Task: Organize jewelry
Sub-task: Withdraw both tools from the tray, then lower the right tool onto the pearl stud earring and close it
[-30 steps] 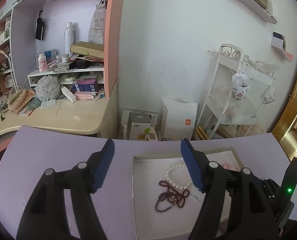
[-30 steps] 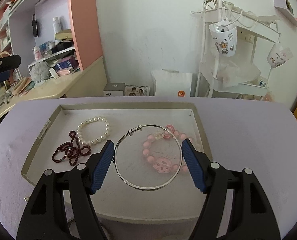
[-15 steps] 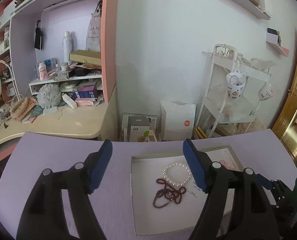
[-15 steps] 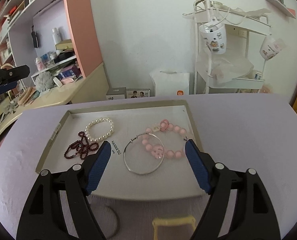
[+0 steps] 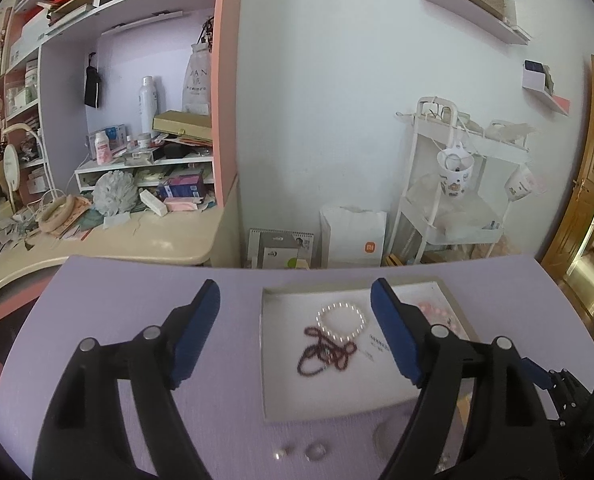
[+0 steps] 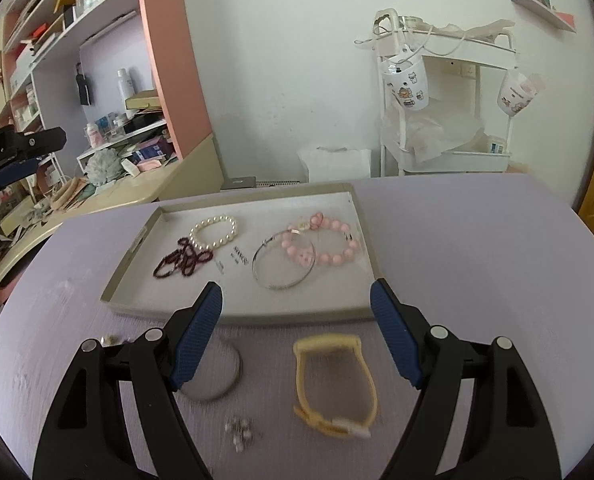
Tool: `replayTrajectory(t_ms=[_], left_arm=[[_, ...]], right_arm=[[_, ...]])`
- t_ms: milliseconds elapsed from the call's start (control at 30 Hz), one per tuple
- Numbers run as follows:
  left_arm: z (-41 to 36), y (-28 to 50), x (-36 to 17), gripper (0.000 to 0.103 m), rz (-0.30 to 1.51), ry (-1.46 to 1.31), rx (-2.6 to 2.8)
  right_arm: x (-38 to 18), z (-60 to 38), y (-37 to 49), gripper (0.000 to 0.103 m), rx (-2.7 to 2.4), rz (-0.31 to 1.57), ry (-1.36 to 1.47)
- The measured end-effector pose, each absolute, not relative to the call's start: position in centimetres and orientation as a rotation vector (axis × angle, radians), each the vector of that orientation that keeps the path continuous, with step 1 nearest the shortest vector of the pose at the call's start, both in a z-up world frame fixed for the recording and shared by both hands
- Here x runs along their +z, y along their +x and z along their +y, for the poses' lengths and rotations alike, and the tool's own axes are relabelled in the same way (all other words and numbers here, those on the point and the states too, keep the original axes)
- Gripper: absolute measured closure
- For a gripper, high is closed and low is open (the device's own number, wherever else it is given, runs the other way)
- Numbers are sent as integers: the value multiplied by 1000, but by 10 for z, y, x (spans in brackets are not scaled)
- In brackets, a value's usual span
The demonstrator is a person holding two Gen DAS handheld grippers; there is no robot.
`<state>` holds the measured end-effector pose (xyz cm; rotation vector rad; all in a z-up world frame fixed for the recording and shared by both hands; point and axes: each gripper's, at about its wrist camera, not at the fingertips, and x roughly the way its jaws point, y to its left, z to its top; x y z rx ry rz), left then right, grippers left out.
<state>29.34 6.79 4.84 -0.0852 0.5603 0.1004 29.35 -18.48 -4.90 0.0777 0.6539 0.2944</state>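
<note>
— Under the left gripper [image 5: 295, 296], what lies where?
— Its jaws are opening, holding nothing; the tray [image 5: 271, 360] with the pearl bracelet [image 5: 341, 317] sits just ahead, toward its right finger.

— And the right gripper [image 6: 296, 295]?
— Wide apart and empty, above the tray's [image 6: 241, 314] near edge; the yellow watch [image 6: 334, 384] lies between its fingers, on the table [image 6: 477, 248].

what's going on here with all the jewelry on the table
A person is sorting jewelry with two handheld grippers. The tray already holds a pearl bracelet, a dark red bead strand, a silver bangle and a pink bead bracelet. A yellow watch, a thin ring-shaped piece and small bits lie outside it. The right gripper is open and empty; the left gripper is opening, also empty.
</note>
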Motion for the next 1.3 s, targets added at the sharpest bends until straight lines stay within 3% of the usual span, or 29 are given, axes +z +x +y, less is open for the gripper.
replayTrajectory(t_ms=[800, 1100, 1300], left_arm=[[41, 182, 2, 18, 601, -79, 143], [52, 151, -12, 16, 596, -121, 160], [73, 132, -19, 16, 581, -173, 200]], right_arm=[[-79, -196, 187, 26, 381, 650, 38], [-91, -177, 174, 33, 417, 667, 2], [-97, -158, 178, 45, 469, 719, -33]])
